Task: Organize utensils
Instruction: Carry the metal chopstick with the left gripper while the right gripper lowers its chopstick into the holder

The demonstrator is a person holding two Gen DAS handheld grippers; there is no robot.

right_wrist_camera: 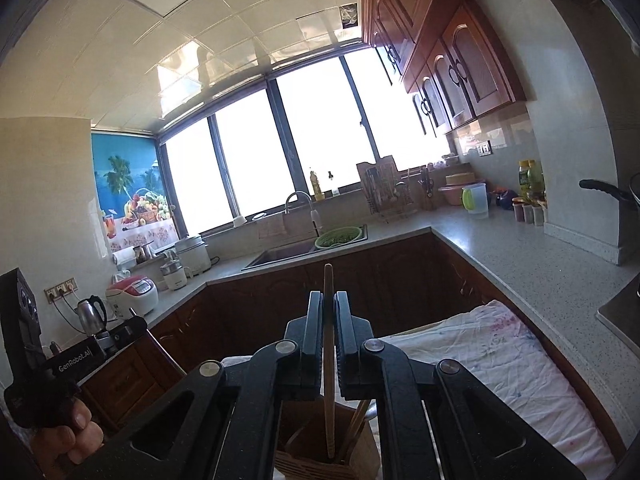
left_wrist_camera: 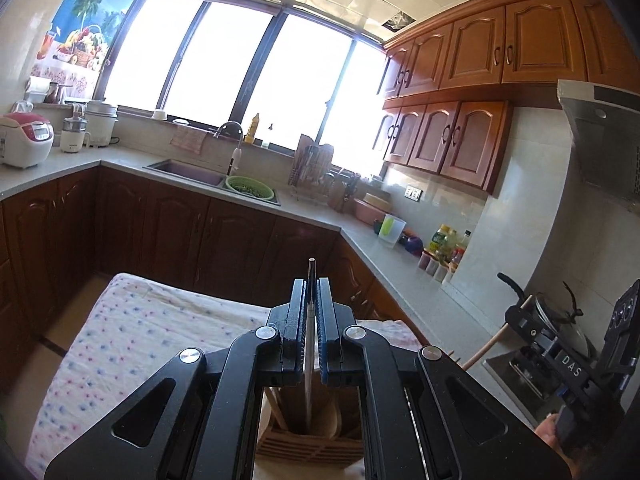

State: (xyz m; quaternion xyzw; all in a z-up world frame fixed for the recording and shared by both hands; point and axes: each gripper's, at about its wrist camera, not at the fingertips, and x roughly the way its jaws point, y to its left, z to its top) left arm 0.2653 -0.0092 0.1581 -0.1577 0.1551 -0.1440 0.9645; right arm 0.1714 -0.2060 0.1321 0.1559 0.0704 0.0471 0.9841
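Note:
My left gripper point(left_wrist_camera: 311, 284) is shut on a thin metal utensil handle point(left_wrist_camera: 310, 328) that stands upright, its lower end inside a wooden utensil holder point(left_wrist_camera: 310, 446) below the jaws. My right gripper point(right_wrist_camera: 329, 298) is shut on a wooden utensil handle point(right_wrist_camera: 329, 360), also upright, its lower end in the wooden holder point(right_wrist_camera: 320, 460). Other wooden handles point(right_wrist_camera: 356, 424) lean inside the holder. The right gripper also shows at the right edge of the left wrist view point(left_wrist_camera: 568, 344), and the left gripper body shows at the left of the right wrist view point(right_wrist_camera: 60, 364).
The holder stands on a table covered with a dotted white cloth point(left_wrist_camera: 132, 340). An L-shaped counter point(left_wrist_camera: 400, 264) carries a sink point(left_wrist_camera: 192, 172), a green colander point(left_wrist_camera: 250, 188), a dish rack point(left_wrist_camera: 316, 176), bottles point(left_wrist_camera: 444, 244) and a rice cooker point(left_wrist_camera: 24, 140). A stove with a pot point(left_wrist_camera: 556, 316) is at the right.

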